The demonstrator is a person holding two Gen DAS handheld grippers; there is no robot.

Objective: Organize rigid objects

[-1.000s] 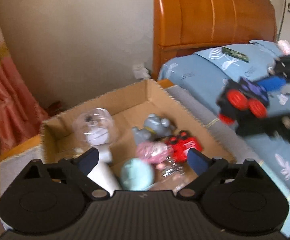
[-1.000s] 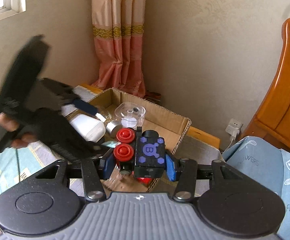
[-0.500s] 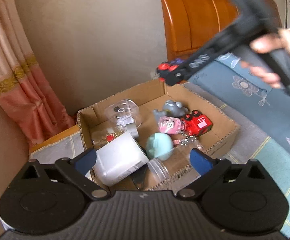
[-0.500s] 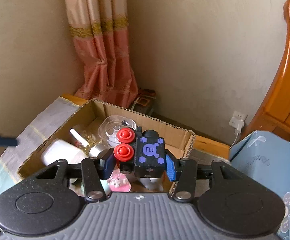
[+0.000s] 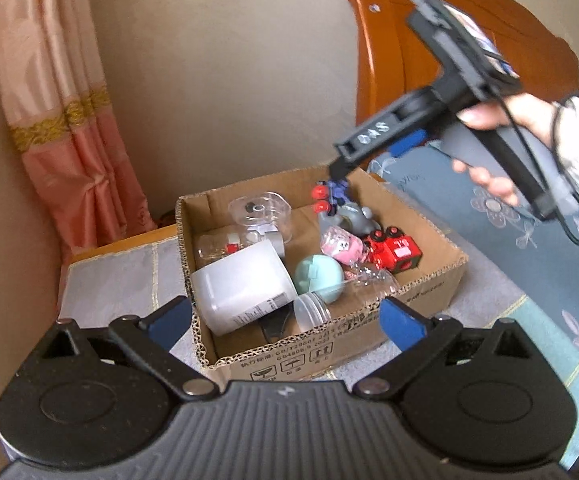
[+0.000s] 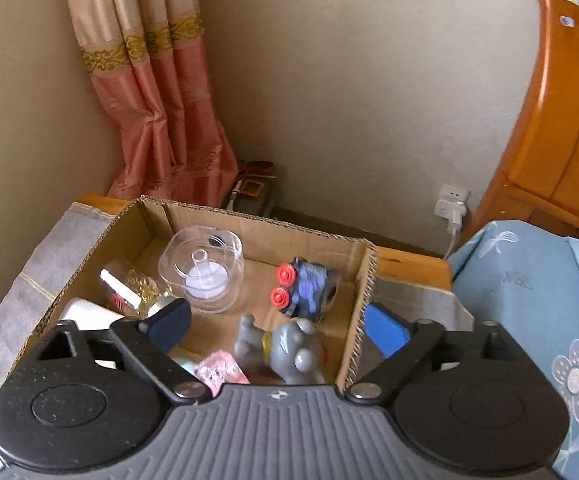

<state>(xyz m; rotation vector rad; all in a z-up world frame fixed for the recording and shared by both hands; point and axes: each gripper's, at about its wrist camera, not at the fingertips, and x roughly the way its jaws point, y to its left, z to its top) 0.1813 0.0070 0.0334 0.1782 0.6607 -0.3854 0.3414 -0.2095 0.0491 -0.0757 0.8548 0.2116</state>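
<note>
The right claw [image 6: 277, 326] is springing open above the brown cardboard box [image 6: 363, 312], nothing between its pads — the black-and-purple toy car with red wheels [image 6: 303, 290] drops in among the other toys, while the left claw [image 5: 285, 316] hangs spread and empty.

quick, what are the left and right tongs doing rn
Left tongs: open, holding nothing.
Right tongs: opening, black-and-purple toy car with red wheels released, nothing between them.

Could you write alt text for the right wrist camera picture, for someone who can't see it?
The right tool, jaws opening, hangs over a cardboard box; a blue toy car lies free inside, beside a clear tub and a grey figure.
</note>
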